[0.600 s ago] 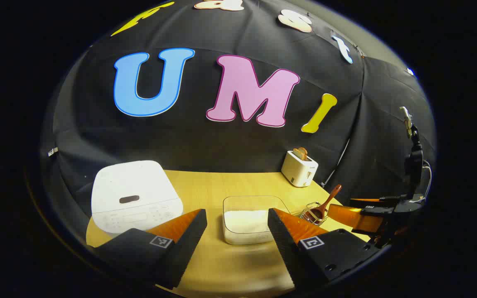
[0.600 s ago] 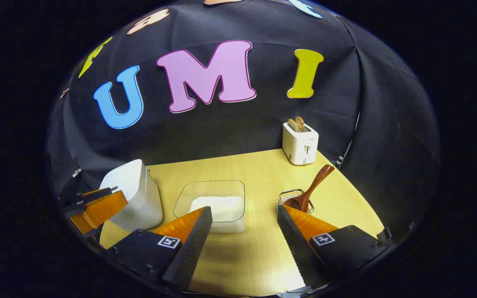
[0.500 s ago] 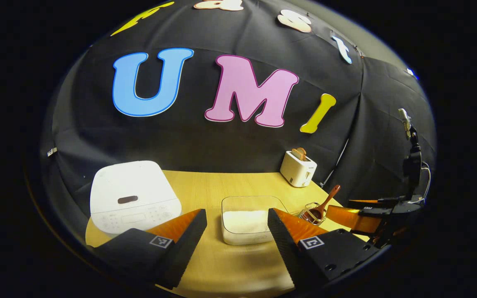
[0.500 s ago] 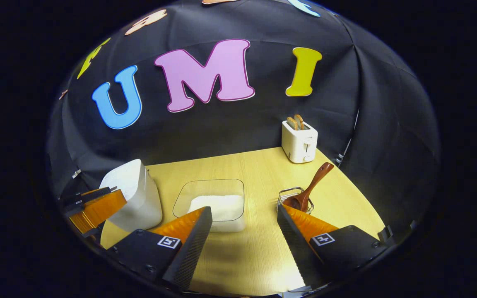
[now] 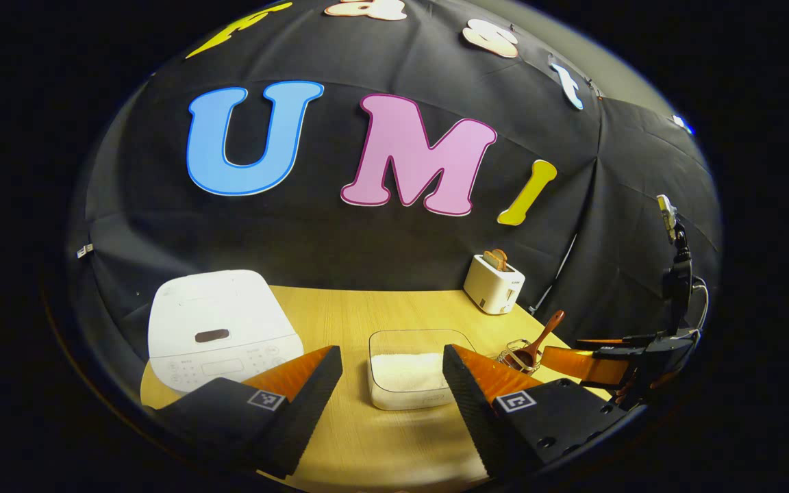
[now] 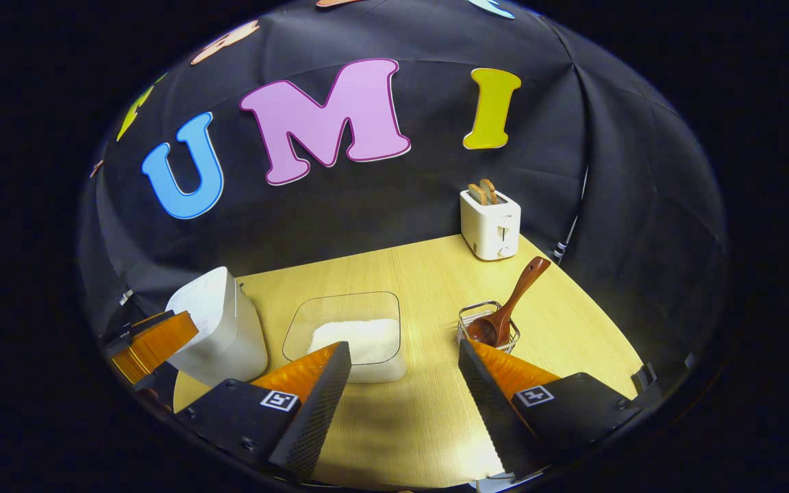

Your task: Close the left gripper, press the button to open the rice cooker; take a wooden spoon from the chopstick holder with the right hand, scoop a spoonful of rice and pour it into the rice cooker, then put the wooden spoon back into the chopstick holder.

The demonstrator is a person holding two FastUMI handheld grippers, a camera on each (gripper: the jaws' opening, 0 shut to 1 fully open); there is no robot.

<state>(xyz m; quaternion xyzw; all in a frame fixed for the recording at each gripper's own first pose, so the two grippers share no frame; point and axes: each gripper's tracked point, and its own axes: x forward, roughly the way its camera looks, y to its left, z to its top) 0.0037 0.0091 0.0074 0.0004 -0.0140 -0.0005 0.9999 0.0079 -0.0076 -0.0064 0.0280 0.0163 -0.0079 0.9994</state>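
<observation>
Wooden table: cooker lid down at left, spoon leaning in holder at right. Both grippers spread, empty. Spoon looks light, stiff; take its raised handle.

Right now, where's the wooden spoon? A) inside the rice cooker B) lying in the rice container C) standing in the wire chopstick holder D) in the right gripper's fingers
C: the wooden spoon stands bowl-down in the wire chopstick holder, handle leaning up and away, apart from the open right gripper.
</observation>
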